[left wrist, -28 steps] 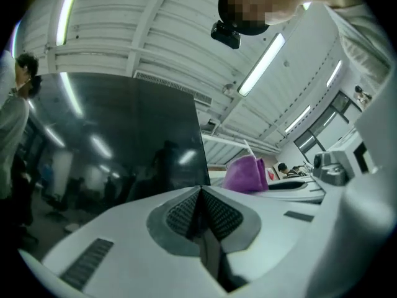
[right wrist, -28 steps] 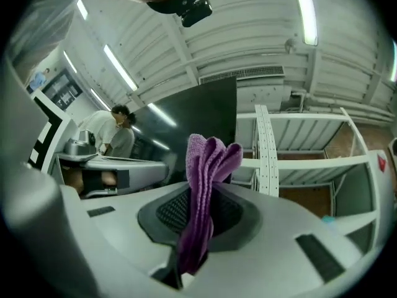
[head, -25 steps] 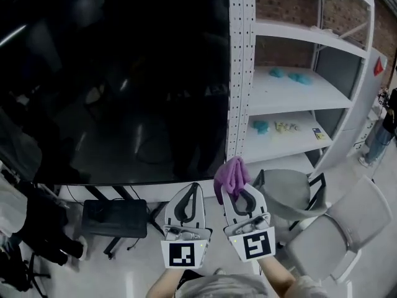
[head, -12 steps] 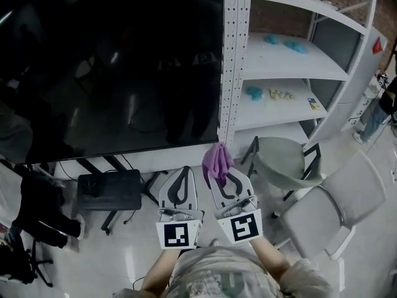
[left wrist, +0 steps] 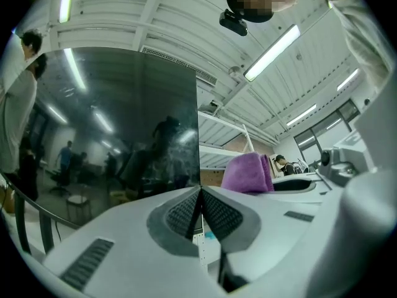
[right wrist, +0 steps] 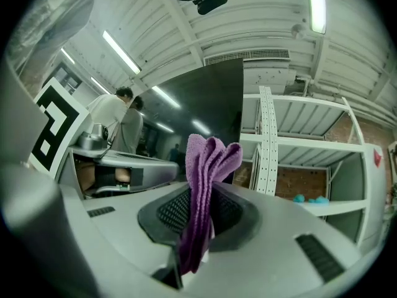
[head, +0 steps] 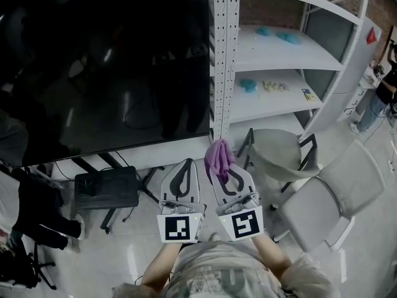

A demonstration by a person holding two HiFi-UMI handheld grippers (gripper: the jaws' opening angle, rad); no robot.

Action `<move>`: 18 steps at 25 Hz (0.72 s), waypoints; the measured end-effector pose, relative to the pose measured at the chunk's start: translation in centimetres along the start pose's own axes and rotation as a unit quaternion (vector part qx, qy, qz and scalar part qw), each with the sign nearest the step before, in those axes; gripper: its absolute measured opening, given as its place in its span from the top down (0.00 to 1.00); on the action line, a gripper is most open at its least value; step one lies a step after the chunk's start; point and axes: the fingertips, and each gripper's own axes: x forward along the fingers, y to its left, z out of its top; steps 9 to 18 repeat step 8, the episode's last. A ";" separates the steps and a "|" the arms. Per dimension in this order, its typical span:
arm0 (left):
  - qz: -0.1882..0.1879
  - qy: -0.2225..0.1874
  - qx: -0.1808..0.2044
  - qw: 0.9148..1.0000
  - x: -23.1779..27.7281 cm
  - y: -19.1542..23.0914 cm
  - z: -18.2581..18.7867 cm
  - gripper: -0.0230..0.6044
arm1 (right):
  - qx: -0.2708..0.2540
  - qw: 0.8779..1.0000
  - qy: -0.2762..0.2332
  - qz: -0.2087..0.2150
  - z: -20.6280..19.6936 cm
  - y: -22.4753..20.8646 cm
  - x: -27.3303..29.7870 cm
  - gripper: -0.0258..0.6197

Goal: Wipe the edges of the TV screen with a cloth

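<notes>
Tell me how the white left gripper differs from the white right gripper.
The left gripper is shut on nothing; the right gripper is shut on a purple cloth. The cloth sticks out past the right gripper's tips; the left gripper's tips are bare. Both are white and point toward the black TV screen.

A white shelf unit (head: 218, 61) stands ahead and to the right of the right gripper (head: 224, 170). Its upper board (head: 273, 53) carries two teal lumps (head: 280, 35). The board below (head: 276, 104) carries another teal lump (head: 248, 84), some small pale bits (head: 276, 86) and a card (head: 308, 94). The pale floor (head: 124, 247) runs beneath both grippers. On it sit a black case (head: 107, 188) to the left of the left gripper (head: 184, 167), and two grey chairs (head: 280, 151) (head: 335, 197) to the right of the right gripper.
</notes>
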 end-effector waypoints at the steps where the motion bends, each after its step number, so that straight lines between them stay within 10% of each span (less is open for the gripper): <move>1: 0.000 0.003 0.000 1.000 -0.1 0.0 -0.2 0.94 | 0.008 1.000 -0.003 -0.001 0.1 -0.1 -0.1 0.87; 18: -0.004 -0.005 0.013 1.000 0.3 0.1 0.1 0.94 | 0.009 1.000 -0.006 0.013 -0.4 0.6 0.6 0.87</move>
